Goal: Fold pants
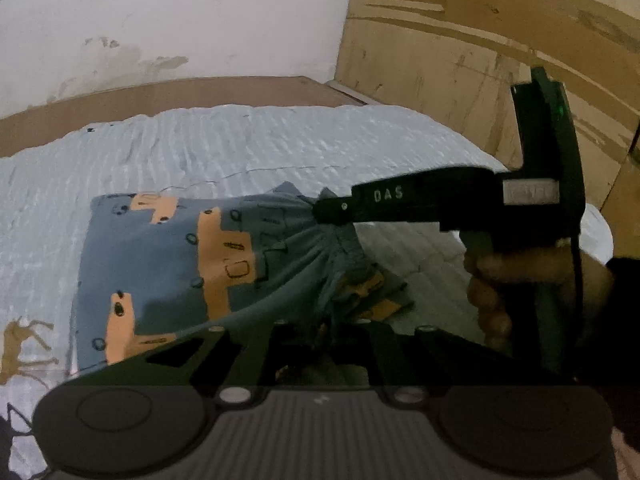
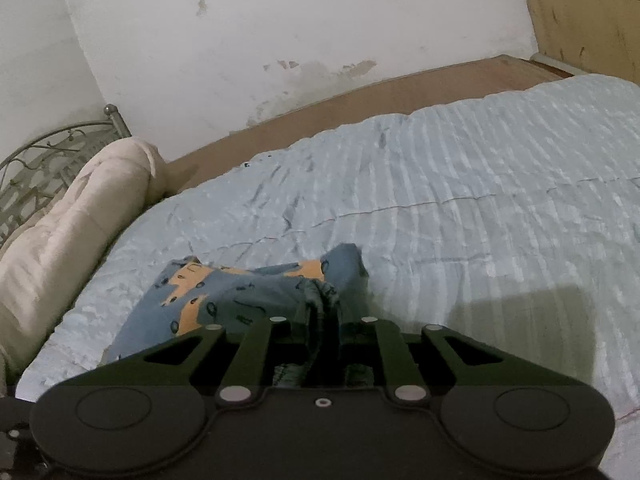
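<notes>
Blue pants (image 1: 168, 264) with orange patches lie partly folded on a pale blue bedspread (image 1: 240, 144). In the left wrist view, their gathered end is bunched and lifted at the right. My right gripper (image 1: 326, 210) reaches in from the right and is shut on the top of that bunch. A hand (image 1: 492, 292) holds its grip. The lower folds run into my left gripper (image 1: 324, 332), shut on the cloth at the bottom edge. In the right wrist view, the pants (image 2: 224, 292) stretch away to the left and the bunched cloth sits pinched in my right gripper (image 2: 324, 332).
A rolled cream blanket (image 2: 72, 220) lies along the bed's left side before a metal headboard (image 2: 48, 152). A brown bed frame (image 2: 360, 96) and a stained white wall border the far side. A wooden panel (image 1: 460, 60) stands at the right. Open bedspread (image 2: 500, 208) lies right of the pants.
</notes>
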Available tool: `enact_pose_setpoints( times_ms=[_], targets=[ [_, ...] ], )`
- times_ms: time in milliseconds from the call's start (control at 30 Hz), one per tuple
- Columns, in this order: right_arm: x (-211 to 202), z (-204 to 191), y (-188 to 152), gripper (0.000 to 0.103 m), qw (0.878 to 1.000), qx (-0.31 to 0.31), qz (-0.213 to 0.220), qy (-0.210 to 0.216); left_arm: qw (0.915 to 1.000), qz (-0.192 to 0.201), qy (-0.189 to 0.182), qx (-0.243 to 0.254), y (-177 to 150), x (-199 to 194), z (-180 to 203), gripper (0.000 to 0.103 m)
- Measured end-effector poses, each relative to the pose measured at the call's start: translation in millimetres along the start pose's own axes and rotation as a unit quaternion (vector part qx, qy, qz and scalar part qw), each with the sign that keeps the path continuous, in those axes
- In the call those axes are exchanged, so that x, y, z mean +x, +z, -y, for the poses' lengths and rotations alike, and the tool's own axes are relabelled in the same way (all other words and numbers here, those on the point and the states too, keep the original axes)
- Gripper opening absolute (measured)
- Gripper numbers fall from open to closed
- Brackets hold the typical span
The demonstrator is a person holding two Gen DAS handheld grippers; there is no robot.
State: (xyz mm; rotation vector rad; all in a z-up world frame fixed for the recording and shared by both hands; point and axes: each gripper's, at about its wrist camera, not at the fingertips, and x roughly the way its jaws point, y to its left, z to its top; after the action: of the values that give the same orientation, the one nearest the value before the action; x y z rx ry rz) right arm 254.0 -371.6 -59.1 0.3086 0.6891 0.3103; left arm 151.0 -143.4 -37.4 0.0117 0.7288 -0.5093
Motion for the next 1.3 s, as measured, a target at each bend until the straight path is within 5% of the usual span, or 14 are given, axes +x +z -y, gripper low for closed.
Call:
enact_pose_setpoints(
  times_ms=[67,133,200,267,333,400,467,667,967,1300],
  targets=[
    [0.6,-2.1,-0.2,0.028,1.0,0.001,0.002,-0.007,0.9999,0.008,0.003,-0.008,0.9,-8.2,-4.3,0.029],
    [-1.6,-3.7,-0.2,0.03,1.0,0.001,0.006,-0.012,0.9994,0.02,0.017,-0.022,3.0,-18.7,-10.3,0.06],
    [-6.0,-6.6,-1.2,0.042,1.0,-0.007,0.011,-0.023,0.9982,0.031,0.03,-0.041,3.6,-29.7,-17.8,0.064],
    [-10.5,-8.7,-2.1,0.066,0.999,-0.013,0.017,-0.033,0.9962,0.037,0.048,-0.062,5.1,-38.8,-27.5,0.075],
    [-15.9,-13.4,-5.2,0.082,0.998,-0.017,0.024,-0.049,0.9913,0.048,0.086,-0.087,6.3,-48.3,-39.7,0.091],
    [-20.8,-19.8,-10.3,0.091,0.997,-0.026,0.032,-0.061,0.9849,0.057,0.126,-0.104,4.9,-53.2,-52.6,0.096],
    [-24.3,-27.5,-18.0,0.101,0.996,-0.035,0.034,-0.075,0.9788,0.047,0.161,-0.117,2.8,-51.6,-65.0,0.099],
    [-26.0,-44.6,-47.4,0.102,0.987,-0.081,0.017,-0.138,0.9694,0.003,0.203,-0.138,-13.8,-36.8,-88.3,0.099],
    [-38.9,-29.3,-76.2,0.102,0.987,-0.057,0.024,-0.149,0.9698,-0.024,0.182,-0.161,-41.3,-43.2,-97.4,0.102],
    [-56.4,-47.2,-70.1,0.102,0.981,-0.094,0.057,-0.159,0.9711,0.015,0.161,-0.176,-37.5,-73.9,-102.5,0.103]
  ],
)
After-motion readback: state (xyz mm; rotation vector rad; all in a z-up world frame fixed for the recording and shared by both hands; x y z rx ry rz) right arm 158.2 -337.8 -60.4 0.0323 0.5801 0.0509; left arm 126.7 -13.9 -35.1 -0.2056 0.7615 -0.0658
